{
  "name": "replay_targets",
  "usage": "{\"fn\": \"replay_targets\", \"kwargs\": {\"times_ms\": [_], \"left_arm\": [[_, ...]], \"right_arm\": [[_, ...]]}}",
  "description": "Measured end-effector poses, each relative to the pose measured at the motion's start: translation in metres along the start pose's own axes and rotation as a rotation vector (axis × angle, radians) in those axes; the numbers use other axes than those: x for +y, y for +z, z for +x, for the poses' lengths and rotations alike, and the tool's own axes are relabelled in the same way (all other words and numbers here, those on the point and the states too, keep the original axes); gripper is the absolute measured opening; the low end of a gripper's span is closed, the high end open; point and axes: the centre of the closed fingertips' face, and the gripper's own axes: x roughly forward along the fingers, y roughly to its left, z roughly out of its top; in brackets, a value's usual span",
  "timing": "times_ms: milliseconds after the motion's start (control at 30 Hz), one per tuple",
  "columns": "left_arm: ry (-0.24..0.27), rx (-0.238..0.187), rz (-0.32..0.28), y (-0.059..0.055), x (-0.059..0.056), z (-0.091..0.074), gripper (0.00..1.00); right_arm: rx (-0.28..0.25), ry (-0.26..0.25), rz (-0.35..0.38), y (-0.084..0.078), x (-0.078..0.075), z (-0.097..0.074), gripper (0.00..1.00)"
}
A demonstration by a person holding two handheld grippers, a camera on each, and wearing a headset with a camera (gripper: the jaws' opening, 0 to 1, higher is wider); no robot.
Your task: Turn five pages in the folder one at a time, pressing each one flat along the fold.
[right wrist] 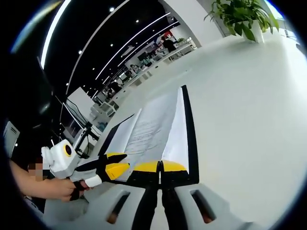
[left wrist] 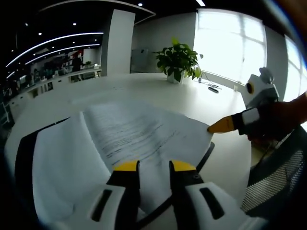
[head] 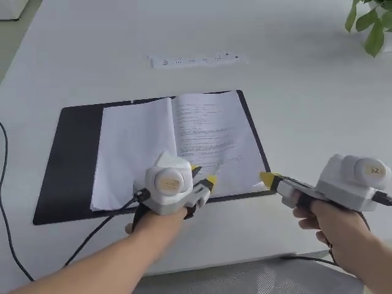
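Observation:
A black folder (head: 73,165) lies open on the white table, with a blank left page (head: 131,147) and a printed right page (head: 211,135). My left gripper (head: 203,175) is open over the bottom edge of the right page, just right of the fold. In the left gripper view, its jaws (left wrist: 154,166) stand apart with paper showing between them. My right gripper (head: 268,178) is shut at the printed page's bottom right corner. The left gripper view shows that corner meeting its yellow tip (left wrist: 218,126) and slightly raised. In the right gripper view its jaws (right wrist: 160,166) are together, with the left gripper (right wrist: 118,163) beside them.
A white power strip (head: 196,60) lies beyond the folder. A potted plant (head: 370,21) stands at the far right. A black cable (head: 9,233) runs along the table's left side, and a mesh chair (head: 245,278) sits below the front edge.

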Motion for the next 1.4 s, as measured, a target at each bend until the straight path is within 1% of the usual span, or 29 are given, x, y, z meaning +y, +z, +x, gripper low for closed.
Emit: {"fn": "replay_targets", "kwargs": {"times_ms": [33, 167, 200, 233, 267, 333, 367, 400, 467, 500, 600, 633, 667, 700, 767, 800, 833, 933, 967, 1000, 1067, 1100, 1133, 1200, 1267, 1300, 1400], "left_arm": [[0.000, -0.013, 0.004, 0.003, 0.004, -0.006, 0.23], [0.009, -0.028, 0.011, 0.008, 0.017, -0.027, 0.24], [0.011, -0.029, 0.011, 0.008, 0.019, -0.031, 0.24], [0.018, -0.031, 0.011, 0.008, 0.024, -0.037, 0.24], [0.024, -0.036, 0.011, 0.008, 0.027, -0.042, 0.25], [0.032, -0.037, 0.014, 0.006, 0.033, -0.052, 0.24], [0.034, -0.038, 0.013, 0.006, 0.035, -0.056, 0.25], [0.041, -0.040, 0.013, 0.005, 0.038, -0.062, 0.25], [0.050, -0.049, 0.005, 0.004, 0.044, -0.073, 0.25], [0.052, -0.050, 0.005, 0.004, 0.045, -0.075, 0.25], [0.068, -0.064, -0.006, 0.003, 0.053, -0.091, 0.26], [0.074, -0.066, -0.010, 0.003, 0.056, -0.095, 0.26], [0.076, -0.070, -0.019, 0.003, 0.058, -0.099, 0.26], [0.080, -0.075, -0.027, 0.002, 0.060, -0.105, 0.27], [0.090, -0.077, -0.037, 0.001, 0.065, -0.115, 0.28], [0.096, -0.080, -0.046, -0.001, 0.068, -0.121, 0.28], [0.097, -0.084, -0.050, -0.002, 0.070, -0.124, 0.28], [0.115, -0.085, -0.060, -0.004, 0.078, -0.139, 0.28], [0.122, -0.087, -0.065, -0.005, 0.081, -0.144, 0.28], [0.128, -0.088, -0.065, -0.006, 0.084, -0.148, 0.28], [0.139, -0.093, -0.077, -0.006, 0.089, -0.156, 0.28], [0.149, -0.098, -0.086, -0.006, 0.093, -0.163, 0.27], [0.155, -0.100, -0.087, -0.006, 0.095, -0.167, 0.27], [0.161, -0.099, -0.092, -0.007, 0.099, -0.173, 0.27], [0.175, -0.100, -0.100, -0.009, 0.104, -0.181, 0.27], [0.179, -0.104, -0.113, -0.008, 0.106, -0.183, 0.26], [0.183, -0.112, -0.112, -0.005, 0.109, -0.188, 0.26]], "right_arm": [[-0.010, 0.010, -0.004, 0.003, 0.005, -0.001, 0.00], [-0.030, 0.049, -0.032, 0.011, 0.024, -0.003, 0.00], [-0.032, 0.055, -0.036, 0.012, 0.028, -0.003, 0.00], [-0.032, 0.056, -0.039, 0.013, 0.031, -0.003, 0.00], [-0.041, 0.065, -0.044, 0.015, 0.036, -0.003, 0.00], [-0.048, 0.076, -0.038, 0.017, 0.043, -0.003, 0.00], [-0.053, 0.085, -0.041, 0.018, 0.048, -0.003, 0.00], [-0.063, 0.101, -0.043, 0.020, 0.054, -0.002, 0.00], [-0.070, 0.116, -0.049, 0.023, 0.063, -0.002, 0.00], [-0.076, 0.133, -0.064, 0.025, 0.071, -0.003, 0.00], [-0.089, 0.167, -0.089, 0.029, 0.090, -0.003, 0.00], [-0.100, 0.192, -0.110, 0.031, 0.100, -0.002, 0.00], [-0.100, 0.196, -0.113, 0.031, 0.102, -0.002, 0.00], [-0.098, 0.212, -0.122, 0.031, 0.113, 0.000, 0.00], [-0.106, 0.246, -0.143, 0.032, 0.128, 0.002, 0.00], [-0.103, 0.264, -0.152, 0.032, 0.137, 0.004, 0.00], [-0.105, 0.292, -0.166, 0.031, 0.145, 0.005, 0.00], [-0.092, 0.341, -0.206, 0.026, 0.164, 0.013, 0.00], [-0.088, 0.355, -0.206, 0.024, 0.170, 0.015, 0.00], [-0.076, 0.382, -0.200, 0.020, 0.182, 0.019, 0.00], [-0.059, 0.399, -0.219, 0.014, 0.192, 0.026, 0.00], [-0.045, 0.414, -0.220, 0.009, 0.200, 0.032, 0.00], [-0.034, 0.429, -0.225, 0.004, 0.207, 0.037, 0.00], [-0.014, 0.441, -0.233, -0.001, 0.212, 0.047, 0.00], [0.008, 0.457, -0.238, -0.009, 0.222, 0.057, 0.00], [0.019, 0.458, -0.243, -0.014, 0.226, 0.063, 0.00], [0.046, 0.464, -0.244, -0.024, 0.234, 0.078, 0.00]]}}
